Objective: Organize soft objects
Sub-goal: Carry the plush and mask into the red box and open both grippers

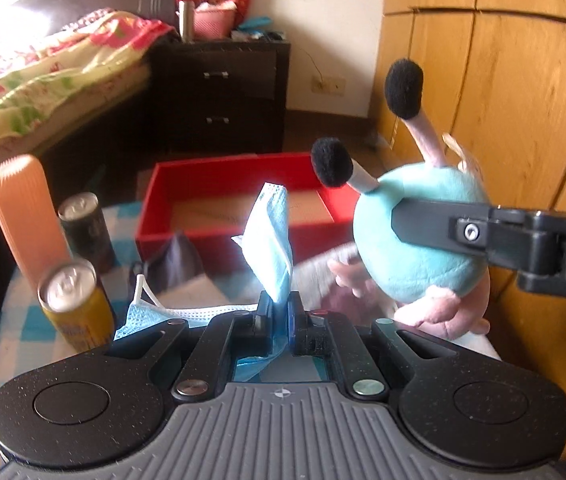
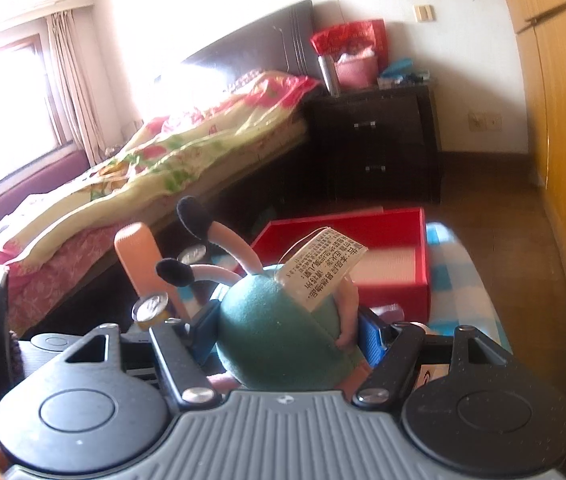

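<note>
My left gripper is shut on a blue face mask that stands up from the jaws; its ear loop trails left. My right gripper is shut on a teal and pink plush toy with two black-tipped stalks and a printed tag. In the left wrist view the toy hangs at the right, clamped by the right gripper's finger, above the table. An open red box lies beyond both grippers; it also shows in the right wrist view.
An orange ribbed cylinder, a dark can and a yellow can stand at the left on a blue checked cloth. A dark cloth lies before the box. Bed, dark nightstand and wooden wardrobe surround.
</note>
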Tool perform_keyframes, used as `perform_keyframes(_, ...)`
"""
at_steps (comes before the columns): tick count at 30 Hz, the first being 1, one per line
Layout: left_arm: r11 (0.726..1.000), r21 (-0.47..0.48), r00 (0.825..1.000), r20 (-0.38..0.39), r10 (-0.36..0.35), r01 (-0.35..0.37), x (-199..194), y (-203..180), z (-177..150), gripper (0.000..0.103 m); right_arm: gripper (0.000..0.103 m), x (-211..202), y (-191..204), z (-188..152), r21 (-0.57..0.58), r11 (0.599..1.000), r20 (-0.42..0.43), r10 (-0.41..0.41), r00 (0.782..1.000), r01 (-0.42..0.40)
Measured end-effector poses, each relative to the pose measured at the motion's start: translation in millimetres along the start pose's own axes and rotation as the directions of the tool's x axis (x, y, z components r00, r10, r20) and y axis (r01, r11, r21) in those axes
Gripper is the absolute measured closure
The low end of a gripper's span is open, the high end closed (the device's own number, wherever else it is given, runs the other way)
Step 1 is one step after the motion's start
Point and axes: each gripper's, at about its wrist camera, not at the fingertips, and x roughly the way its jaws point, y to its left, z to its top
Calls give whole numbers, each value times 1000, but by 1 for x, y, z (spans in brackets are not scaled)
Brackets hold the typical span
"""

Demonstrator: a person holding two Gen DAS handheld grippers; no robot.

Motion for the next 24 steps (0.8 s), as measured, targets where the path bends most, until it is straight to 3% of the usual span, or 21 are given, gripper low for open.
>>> perform_keyframes(7,1000,-25,1000,9,12,-12,24,9,18,101,56,31,-7,21,-11,1000,34,-21,999,22)
perform_keyframes(24,998,-25,997,42,66,-65,81,31,61,101,56,103,-27,52,-32,997,25,-69,997,70)
